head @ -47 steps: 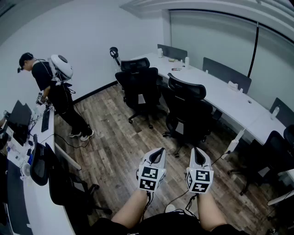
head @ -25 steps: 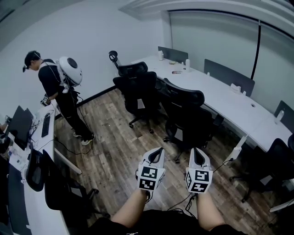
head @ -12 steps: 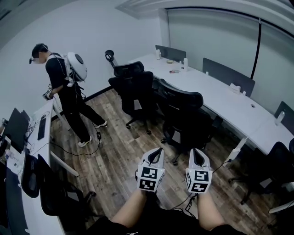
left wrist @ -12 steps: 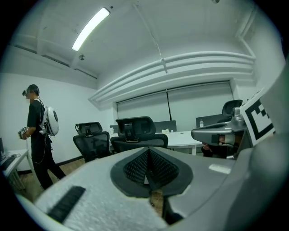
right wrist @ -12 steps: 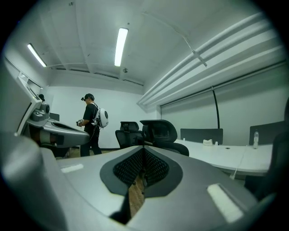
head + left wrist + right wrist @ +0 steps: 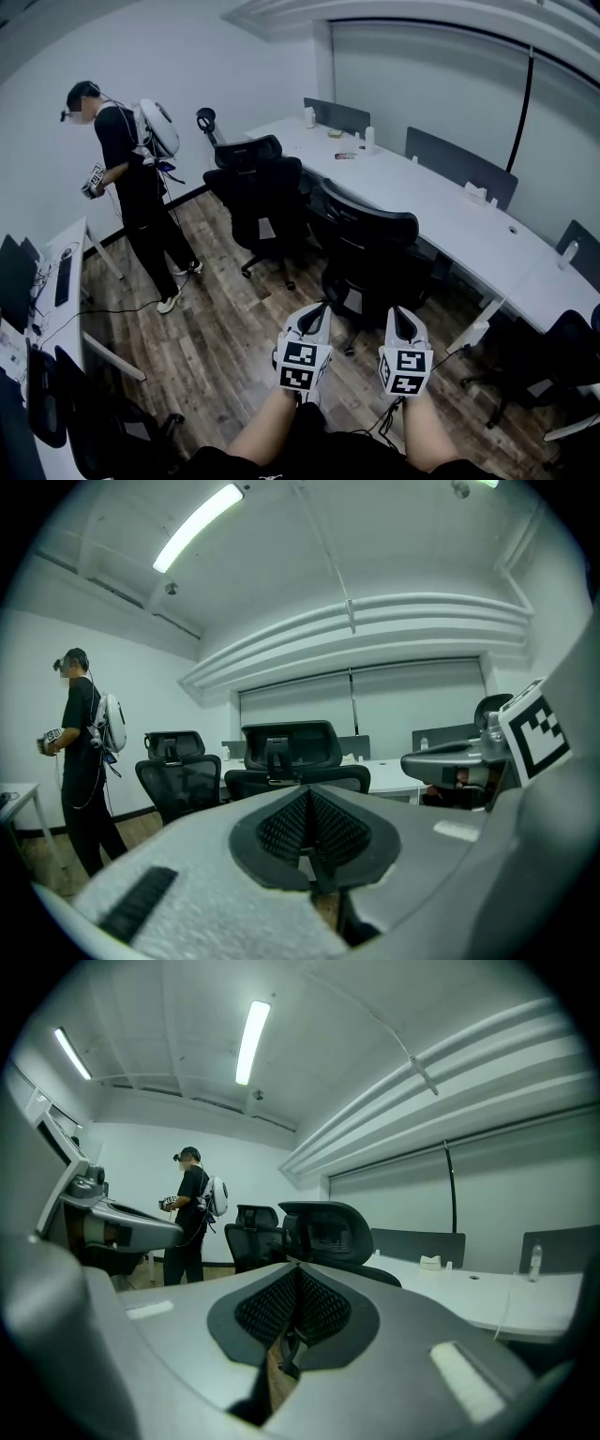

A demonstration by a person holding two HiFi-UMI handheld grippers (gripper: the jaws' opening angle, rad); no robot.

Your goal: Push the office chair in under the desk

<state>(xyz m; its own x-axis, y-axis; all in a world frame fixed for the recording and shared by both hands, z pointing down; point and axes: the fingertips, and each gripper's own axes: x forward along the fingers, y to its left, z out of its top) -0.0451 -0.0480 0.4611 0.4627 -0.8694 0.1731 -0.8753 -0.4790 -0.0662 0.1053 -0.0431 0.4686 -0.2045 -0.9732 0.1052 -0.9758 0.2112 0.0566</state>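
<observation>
Head view: looks down on the left gripper (image 6: 317,317) and right gripper (image 6: 401,319), side by side, both shut and empty, near the office chair (image 6: 370,248) but not touching it. Stands out from the desk (image 6: 441,211), back toward the grippers, second chair (image 6: 258,192) just beside.

Left gripper view: jaws pressed together on nothing; office chair (image 6: 291,754) straight ahead.

Right gripper view: likewise closed and empty, headrest (image 6: 328,1227) ahead.

Likely trouble: pushing high or off-centre, swivelling the seat instead of rolling it, knocking the second chair or jamming armrests against the desk edge.
</observation>
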